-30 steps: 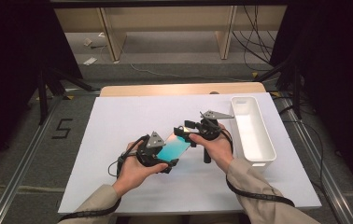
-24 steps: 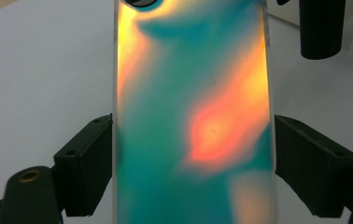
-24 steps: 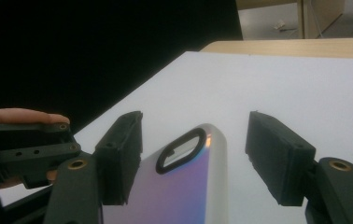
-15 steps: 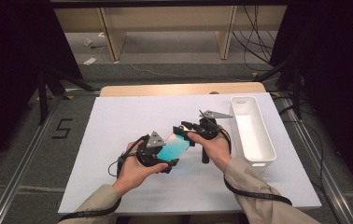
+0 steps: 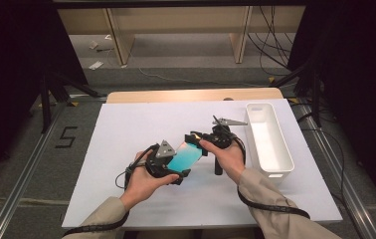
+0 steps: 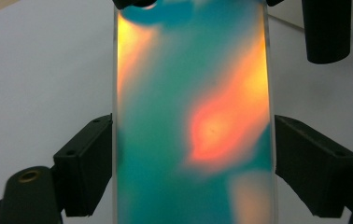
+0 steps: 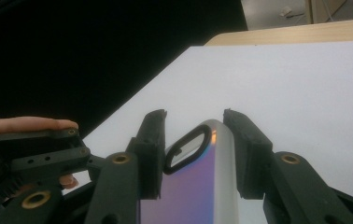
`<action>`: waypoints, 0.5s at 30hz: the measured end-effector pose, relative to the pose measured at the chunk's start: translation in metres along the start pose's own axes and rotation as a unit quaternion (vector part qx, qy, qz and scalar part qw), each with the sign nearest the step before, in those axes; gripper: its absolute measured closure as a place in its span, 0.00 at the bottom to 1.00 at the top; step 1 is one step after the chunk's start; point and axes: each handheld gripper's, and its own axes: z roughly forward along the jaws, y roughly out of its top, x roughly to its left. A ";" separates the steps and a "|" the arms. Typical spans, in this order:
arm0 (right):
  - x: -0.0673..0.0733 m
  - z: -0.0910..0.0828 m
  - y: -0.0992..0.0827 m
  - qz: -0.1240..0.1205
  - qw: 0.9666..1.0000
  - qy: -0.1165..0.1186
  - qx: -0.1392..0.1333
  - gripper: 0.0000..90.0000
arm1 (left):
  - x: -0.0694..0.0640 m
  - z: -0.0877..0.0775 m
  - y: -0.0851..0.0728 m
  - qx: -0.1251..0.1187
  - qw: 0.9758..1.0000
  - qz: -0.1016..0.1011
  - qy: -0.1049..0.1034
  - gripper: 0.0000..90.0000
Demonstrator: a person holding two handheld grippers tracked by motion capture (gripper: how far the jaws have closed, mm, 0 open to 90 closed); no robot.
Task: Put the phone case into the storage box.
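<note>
Phone case (image 5: 185, 158), iridescent teal, hangs above the tabletop (image 5: 126, 129), clamped across its width by the left tongs (image 5: 176, 172), its long axis pointing toward one o'clock where the right tongs (image 5: 196, 141), just closing, straddle its far end without clearly pinching.

White tray (image 5: 270, 172) blocks table's right side, just beside right gripper (image 5: 196, 138), phone case (image 5: 184, 158) bridges both grippers mid-table, bare sheet (image 5: 126, 124) open left, front & rear.
</note>
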 end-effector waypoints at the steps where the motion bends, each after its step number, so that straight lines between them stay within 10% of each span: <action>1: 0.000 0.000 0.000 0.000 1.000 0.001 -0.002 0.72 | 0.000 0.001 -0.001 0.002 1.000 0.004 0.004 0.19; 13: 0.013 -0.009 0.013 0.033 0.998 0.049 -0.025 0.88 | -0.003 0.001 0.000 -0.021 0.999 0.037 0.029 0.18; 15: 0.018 -0.011 0.016 0.007 0.999 0.047 -0.024 0.89 | -0.002 0.001 0.001 -0.025 0.999 0.033 0.024 0.19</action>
